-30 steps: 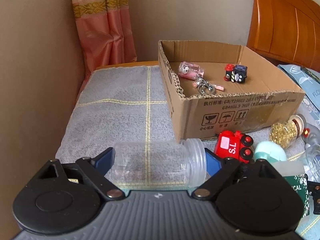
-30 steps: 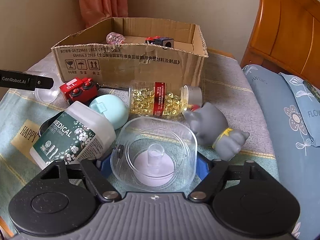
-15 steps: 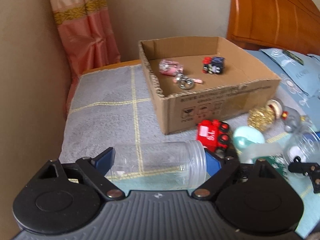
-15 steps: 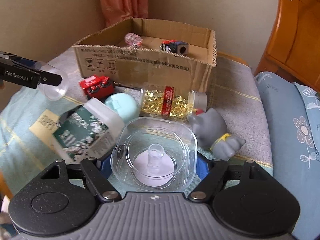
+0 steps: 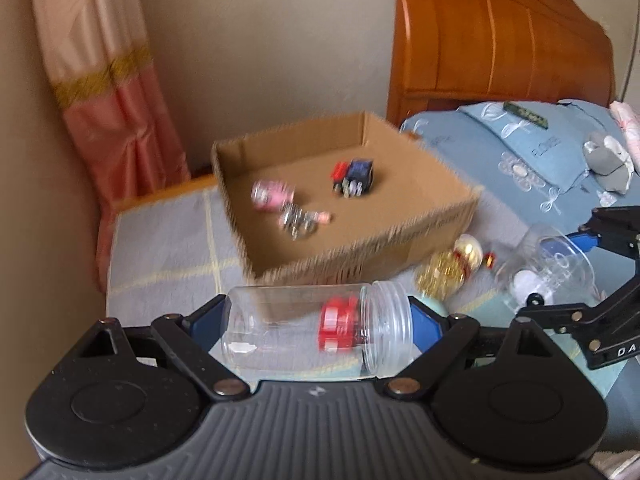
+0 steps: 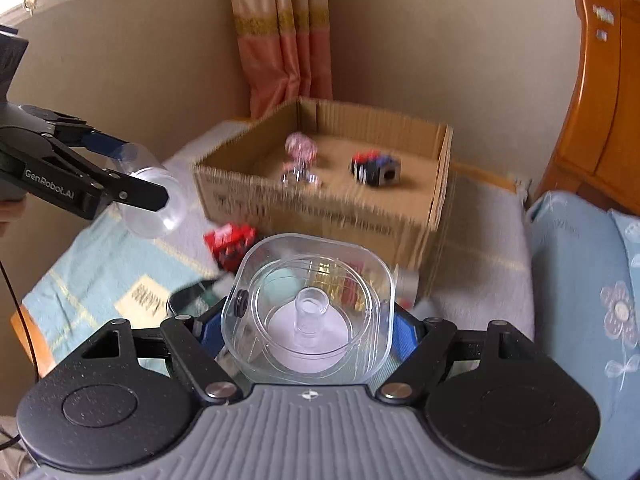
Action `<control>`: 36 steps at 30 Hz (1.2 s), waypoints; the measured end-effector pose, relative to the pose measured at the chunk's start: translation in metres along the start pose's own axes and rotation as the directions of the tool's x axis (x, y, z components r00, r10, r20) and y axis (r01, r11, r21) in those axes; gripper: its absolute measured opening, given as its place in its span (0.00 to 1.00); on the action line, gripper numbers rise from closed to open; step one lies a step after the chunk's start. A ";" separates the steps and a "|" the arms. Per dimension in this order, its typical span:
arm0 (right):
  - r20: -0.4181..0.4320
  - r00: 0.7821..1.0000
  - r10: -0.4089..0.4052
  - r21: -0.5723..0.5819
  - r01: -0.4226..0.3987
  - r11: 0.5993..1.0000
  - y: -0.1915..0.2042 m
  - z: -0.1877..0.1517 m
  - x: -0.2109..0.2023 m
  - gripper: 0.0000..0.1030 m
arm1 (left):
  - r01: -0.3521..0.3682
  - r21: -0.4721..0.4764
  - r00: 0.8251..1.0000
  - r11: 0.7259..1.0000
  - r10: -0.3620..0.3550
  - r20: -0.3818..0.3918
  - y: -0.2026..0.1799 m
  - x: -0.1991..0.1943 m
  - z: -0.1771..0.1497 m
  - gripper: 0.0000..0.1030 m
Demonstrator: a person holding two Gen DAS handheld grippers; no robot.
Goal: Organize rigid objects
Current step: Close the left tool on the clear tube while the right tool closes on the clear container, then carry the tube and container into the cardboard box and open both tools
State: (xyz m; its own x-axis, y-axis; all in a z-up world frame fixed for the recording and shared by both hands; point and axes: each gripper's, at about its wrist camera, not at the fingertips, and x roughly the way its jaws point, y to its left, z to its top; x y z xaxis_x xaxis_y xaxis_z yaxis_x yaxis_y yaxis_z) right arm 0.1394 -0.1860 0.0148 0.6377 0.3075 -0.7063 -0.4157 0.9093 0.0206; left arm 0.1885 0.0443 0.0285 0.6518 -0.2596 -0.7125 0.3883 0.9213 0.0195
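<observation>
Ahead of both claws sits the box (image 5: 352,208), open side up; left claw (image 5: 320,326) grips a clear jar (image 5: 316,330) crosswise, long axis left-right, and is nearer; right claw (image 6: 306,320) clamps a clear tub (image 6: 308,308), both aloft short of the box

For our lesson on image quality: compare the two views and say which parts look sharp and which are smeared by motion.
Left wrist view: the left tongs and clear jar look sharp; the cardboard box is smeared, its edge jagged. Right wrist view: the right tongs and clear container are crisp; the box and red toy train are blurred.
</observation>
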 end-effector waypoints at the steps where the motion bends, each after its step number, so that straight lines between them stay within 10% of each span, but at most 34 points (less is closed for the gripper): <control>1: 0.012 1.000 -0.005 -0.011 0.005 1.000 0.000 0.005 -0.001 0.80 | -0.004 0.012 1.000 1.000 0.004 0.014 -0.002 0.000 0.008 0.88; 14: 0.109 0.993 -0.034 -0.026 0.037 0.999 -0.022 0.062 0.005 0.80 | -0.003 -0.049 0.999 0.999 0.005 0.035 0.002 0.054 0.067 0.88; 36: 0.095 0.994 -0.058 0.063 0.052 0.997 -0.053 0.093 0.044 0.80 | -0.026 -0.111 0.999 0.993 0.028 0.019 0.013 0.059 0.044 0.94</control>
State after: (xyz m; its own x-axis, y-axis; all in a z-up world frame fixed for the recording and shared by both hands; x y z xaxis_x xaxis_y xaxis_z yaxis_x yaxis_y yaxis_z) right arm 0.2504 -0.1943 0.0485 0.7191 0.2797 -0.6361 -0.3405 0.9398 0.0283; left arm 0.2604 0.0280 0.0176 0.6751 -0.2389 -0.6980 0.2963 0.9543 -0.0401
